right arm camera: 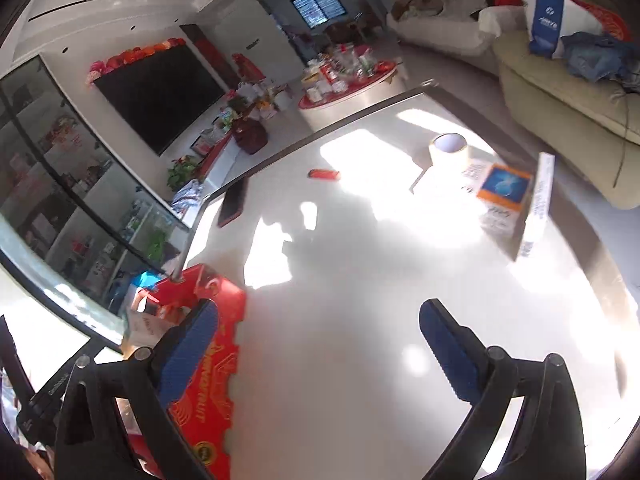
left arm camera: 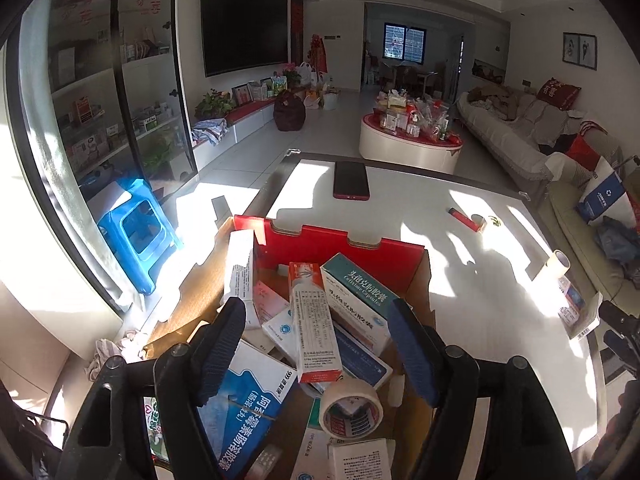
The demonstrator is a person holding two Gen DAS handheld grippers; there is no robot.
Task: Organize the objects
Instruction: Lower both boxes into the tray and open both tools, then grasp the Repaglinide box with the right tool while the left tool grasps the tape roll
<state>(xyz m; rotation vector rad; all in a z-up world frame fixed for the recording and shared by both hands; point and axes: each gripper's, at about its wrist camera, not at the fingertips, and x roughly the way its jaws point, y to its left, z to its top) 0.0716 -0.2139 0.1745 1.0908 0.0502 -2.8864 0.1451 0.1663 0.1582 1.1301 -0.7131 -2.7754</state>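
Note:
A red cardboard box (left arm camera: 360, 250) stands open on the white table (left arm camera: 480, 300), holding several medicine boxes (left arm camera: 356, 300), a red-and-white tube box (left arm camera: 314, 320) and a tape roll (left arm camera: 352, 410). My left gripper (left arm camera: 318, 344) is open and empty above the box contents. My right gripper (right arm camera: 320, 344) is open and empty over bare table, with the red box's flap (right arm camera: 208, 360) at its left finger. A blue-and-orange medicine box (right arm camera: 506, 186), a white box on edge (right arm camera: 536, 208) and a tape roll (right arm camera: 450, 150) lie farther right.
A dark phone (left arm camera: 351, 180) lies at the table's far edge. A red lighter (left arm camera: 464, 218) lies mid-right. A blue stool (left arm camera: 136, 232) stands left of the table, by glass cabinets. A sofa (right arm camera: 560, 92) runs along the right; a round coffee table (left arm camera: 408, 136) stands beyond.

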